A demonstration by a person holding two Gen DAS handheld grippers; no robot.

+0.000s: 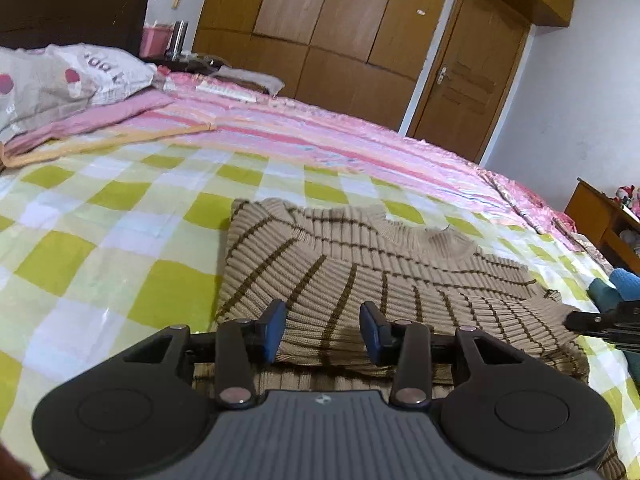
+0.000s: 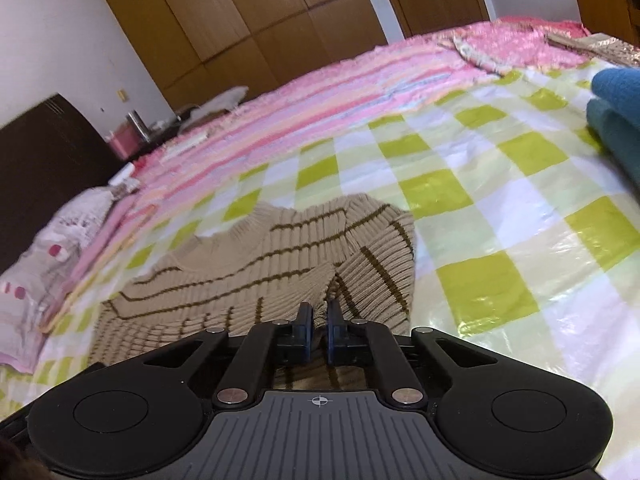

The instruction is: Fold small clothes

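Observation:
A beige ribbed sweater with brown stripes [image 1: 380, 276] lies on the green-and-white checked sheet, with its sleeves folded in over the body. My left gripper [image 1: 322, 330] is open, its blue pads on either side of the sweater's near edge. My right gripper [image 2: 319, 334] is nearly shut at the sweater's [image 2: 256, 272] near right part; a thin fold of knit seems to sit between its pads, though the contact is hard to see. The right gripper's tip shows at the right edge of the left wrist view [image 1: 592, 320].
Folded blue clothes [image 2: 616, 120] lie at the sweater's right [image 1: 616, 284]. A pillow [image 1: 52, 80] and a pink striped quilt [image 1: 280, 128] lie further up the bed. A wooden wardrobe [image 1: 340, 28], a door and a bedside table stand behind.

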